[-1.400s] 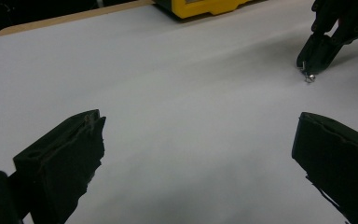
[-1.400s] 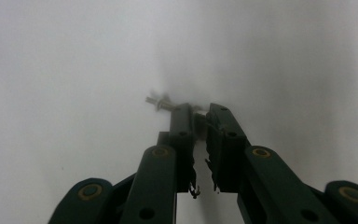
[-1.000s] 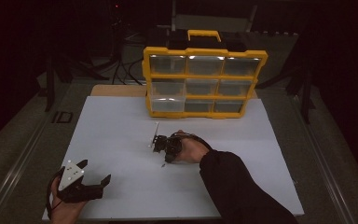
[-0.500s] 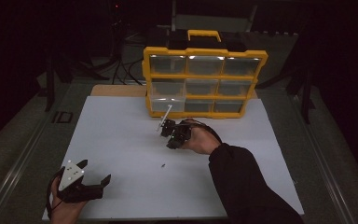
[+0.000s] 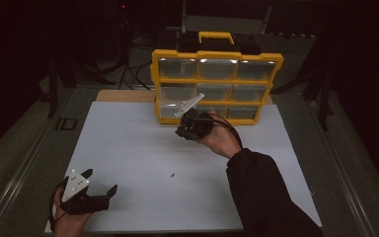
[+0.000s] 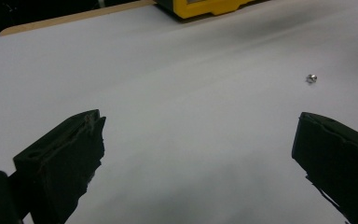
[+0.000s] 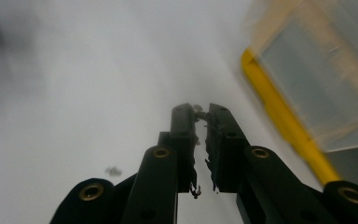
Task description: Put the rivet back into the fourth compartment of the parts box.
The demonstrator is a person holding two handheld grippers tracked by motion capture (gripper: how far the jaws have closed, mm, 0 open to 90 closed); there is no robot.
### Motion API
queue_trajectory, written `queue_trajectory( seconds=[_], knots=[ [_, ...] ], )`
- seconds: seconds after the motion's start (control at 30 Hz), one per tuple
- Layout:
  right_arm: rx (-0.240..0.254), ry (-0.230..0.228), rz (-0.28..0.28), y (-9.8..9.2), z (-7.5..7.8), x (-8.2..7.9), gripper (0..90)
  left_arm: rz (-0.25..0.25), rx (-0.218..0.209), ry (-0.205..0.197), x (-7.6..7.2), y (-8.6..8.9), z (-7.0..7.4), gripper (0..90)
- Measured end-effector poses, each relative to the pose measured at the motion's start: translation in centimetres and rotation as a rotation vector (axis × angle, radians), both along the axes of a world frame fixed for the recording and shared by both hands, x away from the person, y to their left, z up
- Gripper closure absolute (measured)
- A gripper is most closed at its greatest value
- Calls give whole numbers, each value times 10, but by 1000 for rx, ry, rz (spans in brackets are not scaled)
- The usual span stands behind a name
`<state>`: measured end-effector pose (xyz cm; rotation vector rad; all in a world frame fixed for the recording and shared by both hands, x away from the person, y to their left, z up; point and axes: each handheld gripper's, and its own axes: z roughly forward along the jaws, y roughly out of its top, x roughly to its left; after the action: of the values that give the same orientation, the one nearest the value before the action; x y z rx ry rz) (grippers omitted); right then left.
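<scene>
Yellow-framed and full of clear drawers, the parts organizer [image 5: 216, 86] stands at the far edge of the white sheet on the table [image 5: 128, 148]. Against the frames of a second ago, the right tongs [image 5: 181, 132] have left the middle of the sheet, where they were down by a small metal piece, and now sit higher and farther back, just in front of the organizer's bottom row of drawers. In the right gripper view their jaws are nearly together, with a small silvery screw [image 7: 197, 110] pinched at the very tips. That reads as a pick done and a carry toward a drawer under way; which drawer is meant cannot be told, and none looks pulled out.

A second small fastener [image 5: 171, 175] lies loose on the sheet, near its middle, well apart from both hands; it also shows in the left gripper view [image 6: 312, 78]. The left tongs [image 5: 100, 193] rest at the near left corner of the sheet, jaws spread wide with nothing between them, in the same spot as before.

Hard to make out: the right gripper view is blurred, so the held piece's shape and how firmly it sits are uncertain. The drawers' contents are lost in glare, and the room around the table is dark.
</scene>
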<state>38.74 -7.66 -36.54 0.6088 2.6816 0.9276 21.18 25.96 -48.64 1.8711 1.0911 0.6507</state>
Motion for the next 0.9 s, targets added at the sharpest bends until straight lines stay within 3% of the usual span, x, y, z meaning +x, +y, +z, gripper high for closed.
queue_trajectory(
  seconds=[0.4, 0.6, 0.63, 0.9],
  knots=[
    [197, -152, -150, -14, 29, 8, 814, 1, -1, 0, 0, 0, 0, 28],
    [251, -183, -241, -17, 35, 17, 814, 2, 0, 0, 0, 0, 0, 28],
    [271, -188, -280, -17, 38, 22, 813, 2, 0, -1, 0, 0, 0, 28],
    [258, -190, -353, -11, 42, 40, 813, -1, -1, 0, 0, 0, 0, 28]
  ],
)
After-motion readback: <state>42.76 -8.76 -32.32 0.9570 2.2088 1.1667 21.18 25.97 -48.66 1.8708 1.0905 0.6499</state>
